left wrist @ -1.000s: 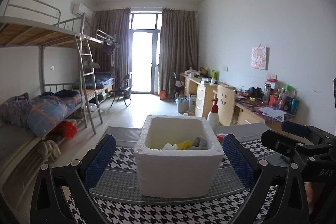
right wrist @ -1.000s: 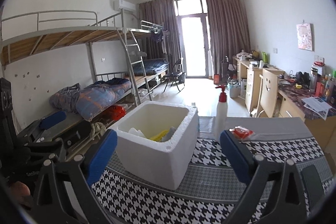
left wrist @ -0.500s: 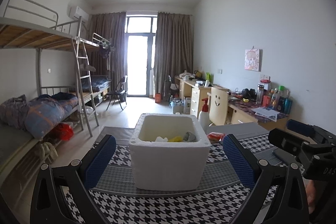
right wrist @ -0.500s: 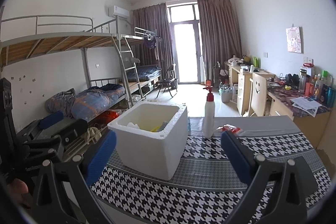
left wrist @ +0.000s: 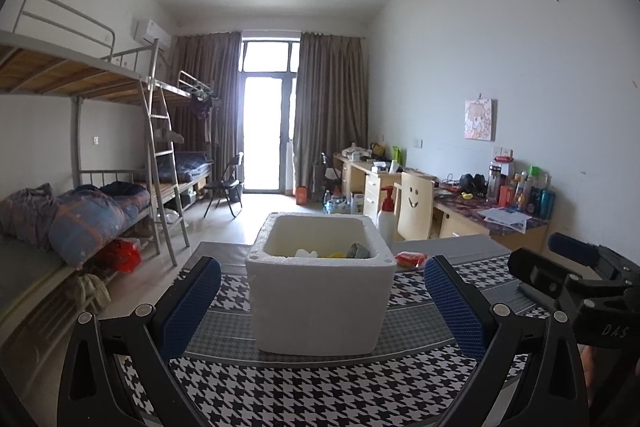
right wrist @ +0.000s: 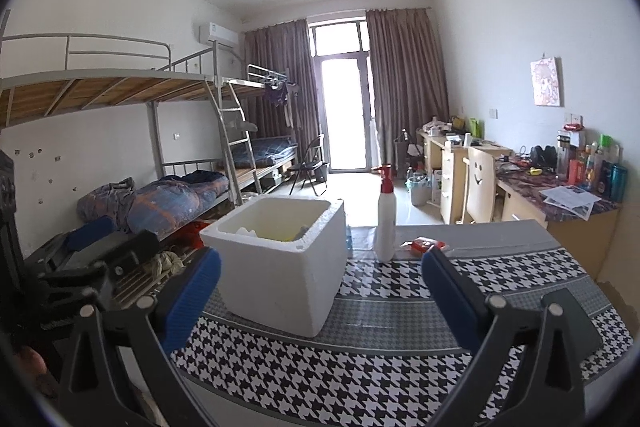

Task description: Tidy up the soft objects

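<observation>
A white foam box stands on the houndstooth tablecloth. Inside it lie soft items: a white one, a yellow one and a grey-green one. My left gripper is open, held back from the box with nothing between its blue pads. My right gripper is open too, empty, with the box ahead to its left. Each gripper shows at the edge of the other's view.
A white spray bottle with a red top stands behind the box. A red packet lies on the grey cloth strip. Bunk beds line the left wall, cluttered desks the right.
Both grippers have drawn back from the foam box and levelled out, so the box looks smaller and farther. Both stayed open and empty.
</observation>
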The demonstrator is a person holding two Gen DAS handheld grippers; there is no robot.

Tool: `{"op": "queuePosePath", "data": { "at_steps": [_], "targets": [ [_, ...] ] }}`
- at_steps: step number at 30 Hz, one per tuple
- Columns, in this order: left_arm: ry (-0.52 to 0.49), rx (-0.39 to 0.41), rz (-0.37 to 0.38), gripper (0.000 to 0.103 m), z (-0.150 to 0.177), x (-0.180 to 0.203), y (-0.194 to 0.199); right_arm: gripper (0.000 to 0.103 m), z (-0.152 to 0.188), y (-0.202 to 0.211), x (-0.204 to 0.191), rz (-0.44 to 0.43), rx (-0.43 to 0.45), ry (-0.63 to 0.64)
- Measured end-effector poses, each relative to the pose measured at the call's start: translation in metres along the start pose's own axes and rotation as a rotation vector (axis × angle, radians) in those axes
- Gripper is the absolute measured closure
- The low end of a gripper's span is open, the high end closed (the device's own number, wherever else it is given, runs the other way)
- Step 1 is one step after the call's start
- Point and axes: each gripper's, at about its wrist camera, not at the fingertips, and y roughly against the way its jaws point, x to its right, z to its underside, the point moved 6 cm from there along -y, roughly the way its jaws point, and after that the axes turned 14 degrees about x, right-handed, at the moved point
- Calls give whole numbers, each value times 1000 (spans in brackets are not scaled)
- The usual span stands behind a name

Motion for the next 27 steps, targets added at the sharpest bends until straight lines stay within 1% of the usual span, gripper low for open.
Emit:
{"op": "queuePosePath", "data": {
  "at_steps": [3,7,12,18,24,27],
  "targets": [
    [-1,8,-10,1,3,-1,1,1,5,1,0,1,1,5],
    [-8,18,-6,1,7,-1,2,1,11,5,-2,-6,7,12],
    [-2,8,4,1,14,-1,3,1,14,5,-3,-19,8,-4],
    [-13,11,2,1,21,2,10,1,22,13,-1,33,27,32],
    [-5,2,0,1,26,3,12,1,28,18,0,38,40,41],
    [-9,-3,4,1,28,4,12,1,31,19,2,40,29,30]
  ]
}}
